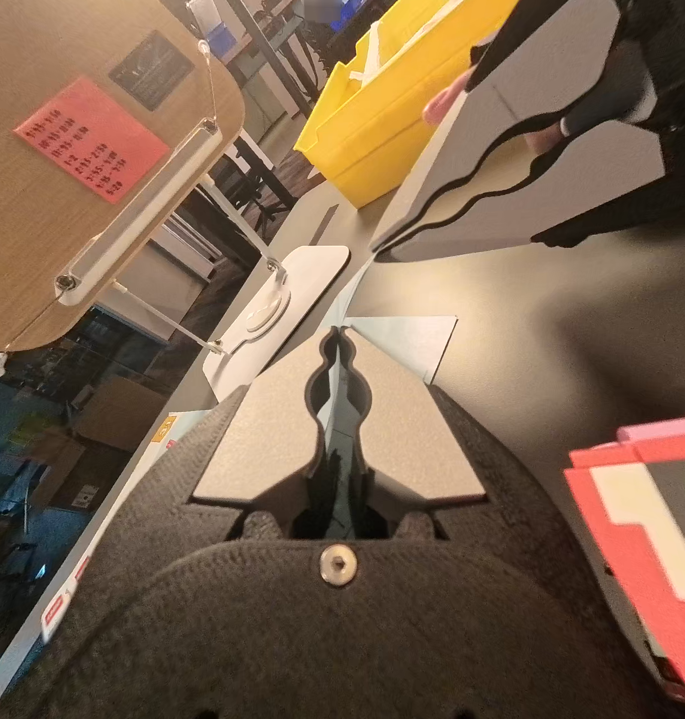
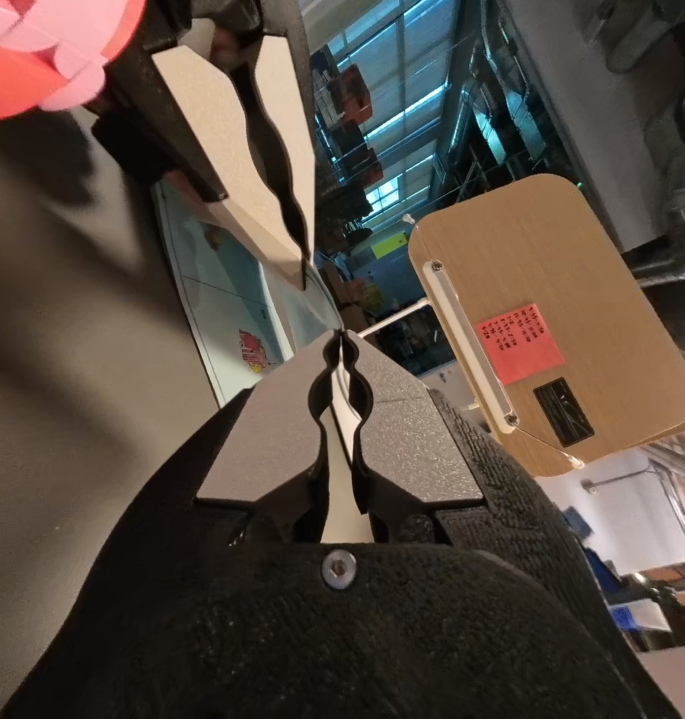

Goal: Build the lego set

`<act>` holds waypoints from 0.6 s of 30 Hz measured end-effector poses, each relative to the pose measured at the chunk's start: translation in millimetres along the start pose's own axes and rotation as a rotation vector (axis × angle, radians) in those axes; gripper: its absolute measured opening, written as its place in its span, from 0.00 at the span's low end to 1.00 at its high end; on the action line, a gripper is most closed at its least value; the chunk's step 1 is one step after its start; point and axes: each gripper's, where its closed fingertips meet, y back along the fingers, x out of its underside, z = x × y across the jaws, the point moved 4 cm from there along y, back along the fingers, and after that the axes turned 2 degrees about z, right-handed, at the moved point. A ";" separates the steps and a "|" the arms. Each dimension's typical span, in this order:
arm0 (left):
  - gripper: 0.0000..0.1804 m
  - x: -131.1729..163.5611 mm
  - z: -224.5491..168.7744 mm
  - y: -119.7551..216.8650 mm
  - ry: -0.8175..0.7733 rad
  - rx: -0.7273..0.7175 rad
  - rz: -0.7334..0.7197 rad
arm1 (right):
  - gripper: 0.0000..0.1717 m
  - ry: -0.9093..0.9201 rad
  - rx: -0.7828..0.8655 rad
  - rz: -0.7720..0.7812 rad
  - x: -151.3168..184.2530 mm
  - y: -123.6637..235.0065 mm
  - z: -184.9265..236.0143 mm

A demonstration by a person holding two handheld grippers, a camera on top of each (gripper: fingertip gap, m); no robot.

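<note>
My left gripper (image 1: 339,330) is shut on a thin pale-blue page of the instruction booklet (image 1: 410,344), which lies on the grey table. The page runs edge-on up to my right gripper (image 1: 375,251), which pinches the same sheet farther along. In the right wrist view my right gripper (image 2: 341,331) is shut on the curved page (image 2: 325,299), with the left gripper (image 2: 305,272) clamped on it just above. The open booklet (image 2: 224,303) shows printed pictures. The pink and red lego build (image 1: 625,525) stands at the lower right; it also shows blurred in the right wrist view (image 2: 41,58).
A yellow bin (image 1: 372,116) stands at the back of the table. A wooden board (image 1: 80,175) on a white stand base (image 1: 294,288) is to the left, bearing a pink note; it also shows in the right wrist view (image 2: 547,330). A gloved hand (image 1: 566,128) holds the right gripper. My left and right fingertips are right by each other.
</note>
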 end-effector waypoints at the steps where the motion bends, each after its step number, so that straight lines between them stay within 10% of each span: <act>1: 0.00 -0.2 0.2 0.2 0.006 0.003 -0.004 | 0.00 0.008 0.005 0.001 -0.5 0.1 -0.1; 18: 0.00 -4.8 1.5 2.9 0.066 0.025 -0.056 | 0.00 0.066 0.102 0.005 -7.8 2.8 -7.5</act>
